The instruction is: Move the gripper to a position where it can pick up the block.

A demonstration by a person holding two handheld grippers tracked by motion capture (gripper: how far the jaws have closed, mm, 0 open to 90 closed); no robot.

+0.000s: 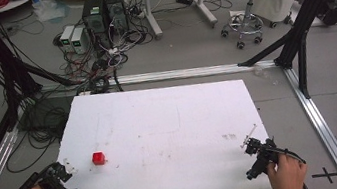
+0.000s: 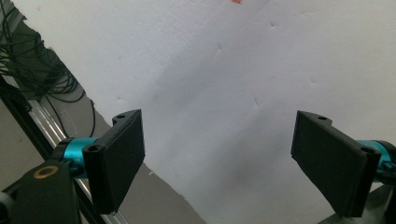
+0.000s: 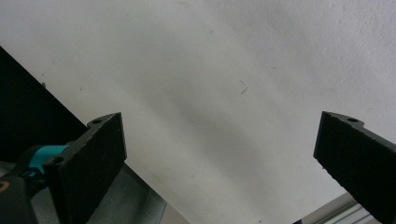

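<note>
A small red cube (image 1: 98,158) rests on the white table (image 1: 170,119), toward its left front. My left gripper (image 1: 66,168) hovers at the table's front left corner, a short way left of the cube, held in a hand. In the left gripper view its jaws are spread wide over bare white board (image 2: 224,93), and a sliver of the red cube (image 2: 236,1) peeks in at the top edge. My right gripper (image 1: 250,139) sits at the front right corner, far from the cube. In the right gripper view its jaws stand wide apart over the white board (image 3: 224,70), holding nothing.
Black frame posts (image 1: 305,8) and aluminium rails (image 1: 320,122) run round the table. Tangled cables (image 1: 39,124) lie on the floor at the left. Computer towers (image 1: 104,13) and a round stool (image 1: 249,4) stand behind the table.
</note>
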